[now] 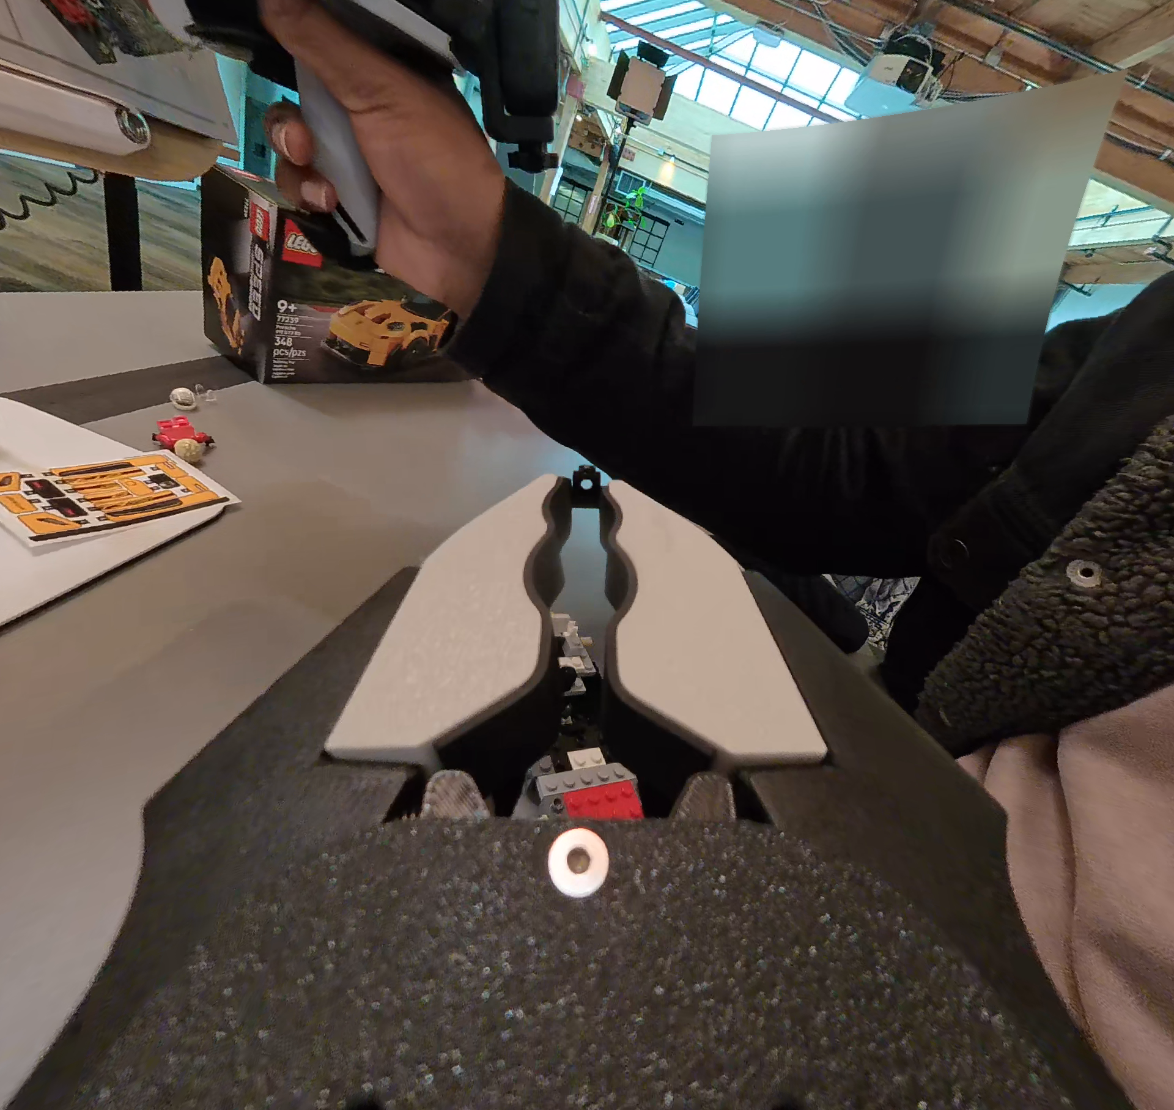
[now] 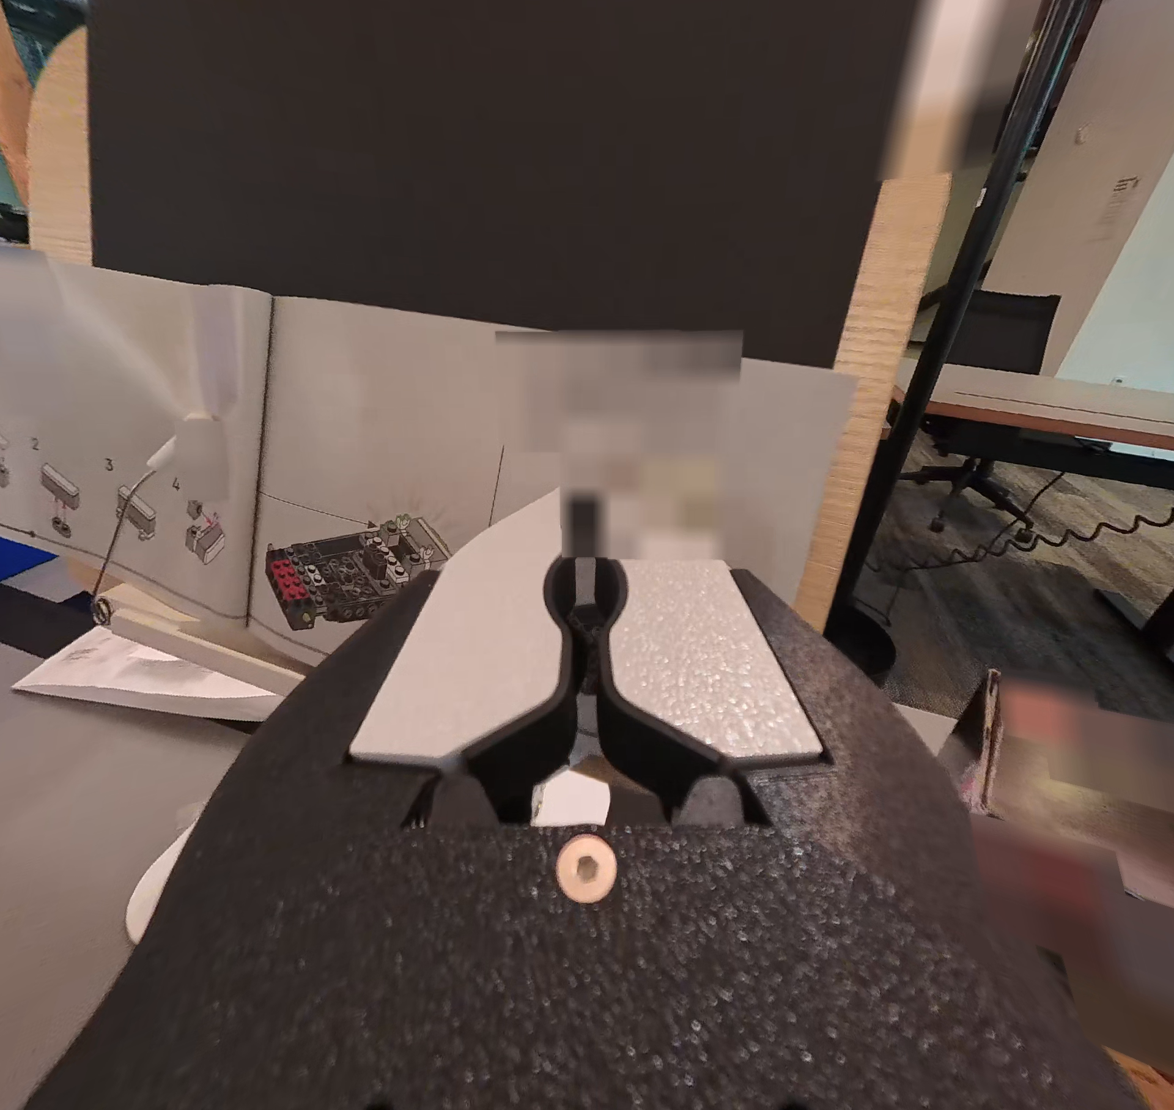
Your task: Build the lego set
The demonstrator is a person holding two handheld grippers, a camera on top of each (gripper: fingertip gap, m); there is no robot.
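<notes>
Left gripper (image 1: 581,507) clenched on small black piece (image 1: 586,483) | right gripper (image 2: 584,577) clenched on dark piece (image 2: 583,590) | risk: shallow tip hold, piece may slip.

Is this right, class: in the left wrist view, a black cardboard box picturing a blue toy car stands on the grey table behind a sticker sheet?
One detail is wrong: the toy car pictured on the black cardboard box is yellow, not blue. The left wrist view shows it. The box does stand on the grey table, behind the orange-and-black sticker sheet.
</notes>
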